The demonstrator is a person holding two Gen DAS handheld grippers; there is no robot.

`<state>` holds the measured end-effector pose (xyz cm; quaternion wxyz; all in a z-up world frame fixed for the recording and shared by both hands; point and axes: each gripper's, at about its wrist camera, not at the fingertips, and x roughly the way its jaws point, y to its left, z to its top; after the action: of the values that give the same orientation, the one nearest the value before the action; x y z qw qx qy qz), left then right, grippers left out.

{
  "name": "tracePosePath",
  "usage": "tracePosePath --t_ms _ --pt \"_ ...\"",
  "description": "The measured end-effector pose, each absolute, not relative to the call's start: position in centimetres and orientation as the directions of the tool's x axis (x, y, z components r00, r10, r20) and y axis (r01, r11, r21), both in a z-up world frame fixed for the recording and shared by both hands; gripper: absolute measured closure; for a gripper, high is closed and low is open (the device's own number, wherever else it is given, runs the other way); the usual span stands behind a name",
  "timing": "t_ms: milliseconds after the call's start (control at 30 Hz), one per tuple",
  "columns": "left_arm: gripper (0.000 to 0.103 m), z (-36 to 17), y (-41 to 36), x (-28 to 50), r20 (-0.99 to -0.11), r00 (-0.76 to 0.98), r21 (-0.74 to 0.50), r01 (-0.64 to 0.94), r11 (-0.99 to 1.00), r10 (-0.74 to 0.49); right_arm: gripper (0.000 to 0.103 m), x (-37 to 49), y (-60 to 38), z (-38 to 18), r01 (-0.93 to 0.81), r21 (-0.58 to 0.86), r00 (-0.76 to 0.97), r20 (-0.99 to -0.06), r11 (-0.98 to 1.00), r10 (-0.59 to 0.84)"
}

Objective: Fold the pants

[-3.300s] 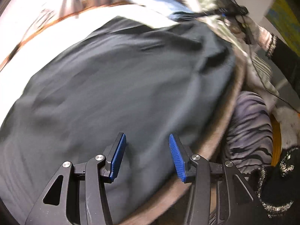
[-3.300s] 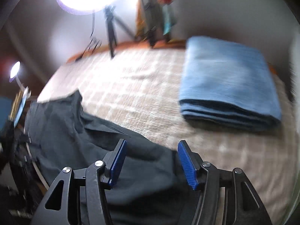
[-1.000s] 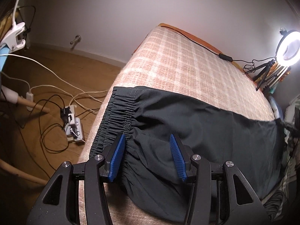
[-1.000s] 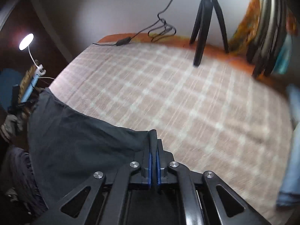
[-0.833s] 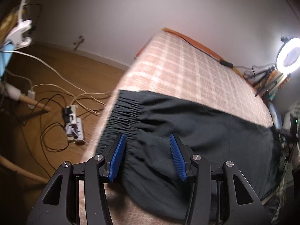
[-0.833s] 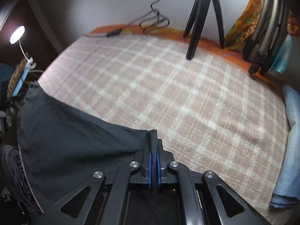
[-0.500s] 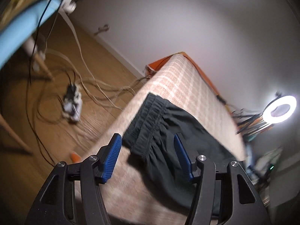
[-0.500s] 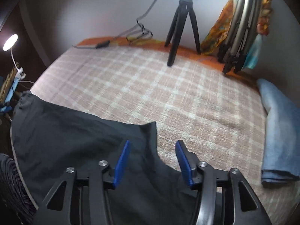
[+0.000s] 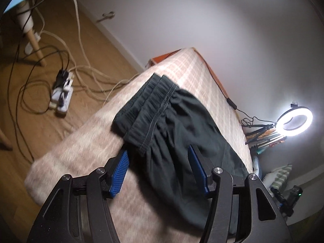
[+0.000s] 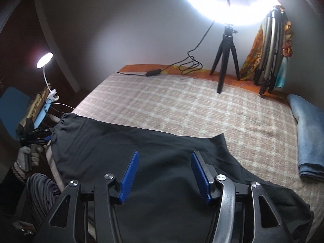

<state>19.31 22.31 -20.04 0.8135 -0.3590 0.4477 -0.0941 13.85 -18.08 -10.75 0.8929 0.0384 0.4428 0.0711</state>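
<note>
Left tool (image 9: 158, 172) released above pants (image 9: 182, 125) waistband; right tool (image 10: 165, 174) released over pant leg.

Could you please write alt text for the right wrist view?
Dark pants lie spread on a plaid bed, with the open right gripper above them, holding nothing. A ring light on a tripod stands behind, and folded jeans lie at right.

- No readable text, labels, brands, numbers or signs in either wrist view.
- Nothing printed shows on any surface at this sharpness, left or right of frame.
</note>
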Motion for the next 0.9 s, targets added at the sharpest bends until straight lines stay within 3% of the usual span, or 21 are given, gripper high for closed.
tracePosePath --t_ms 133,200,267,433,667,900 --pt "0.046 -20.5 22.4 20.2 -0.626 0.631 -0.683 -0.161 0.713 -0.458 0.047 14.2 -16.7 -10.5 -0.097 0.154 0.596 -0.782 0.983 0.181" --pt "0.058 -20.6 22.4 20.4 -0.61 0.662 -0.69 -0.173 0.703 -0.435 0.047 14.6 -16.0 -10.8 -0.105 0.153 0.59 -0.786 0.983 0.185" --pt "0.078 -21.1 22.5 20.7 -0.605 0.674 -0.701 -0.198 0.686 -0.424 0.047 14.8 -14.9 -11.0 -0.119 0.15 0.58 -0.792 0.981 0.191" --pt "0.087 -20.9 22.1 20.4 -0.569 0.732 -0.696 -0.184 0.695 -0.376 0.047 15.5 -12.1 -11.6 -0.154 0.161 0.547 -0.808 0.975 0.22" --pt "0.09 -16.6 16.3 20.4 -0.576 0.743 -0.446 0.065 0.893 -0.341 0.047 18.0 -8.2 -13.8 -0.205 0.217 0.474 -0.831 0.954 0.29" --pt "0.09 -16.1 9.2 20.0 -0.646 0.684 -0.136 0.334 0.933 -0.339 0.046 23.5 -2.8 -17.2 -0.24 0.409 0.391 -0.79 0.88 0.473"
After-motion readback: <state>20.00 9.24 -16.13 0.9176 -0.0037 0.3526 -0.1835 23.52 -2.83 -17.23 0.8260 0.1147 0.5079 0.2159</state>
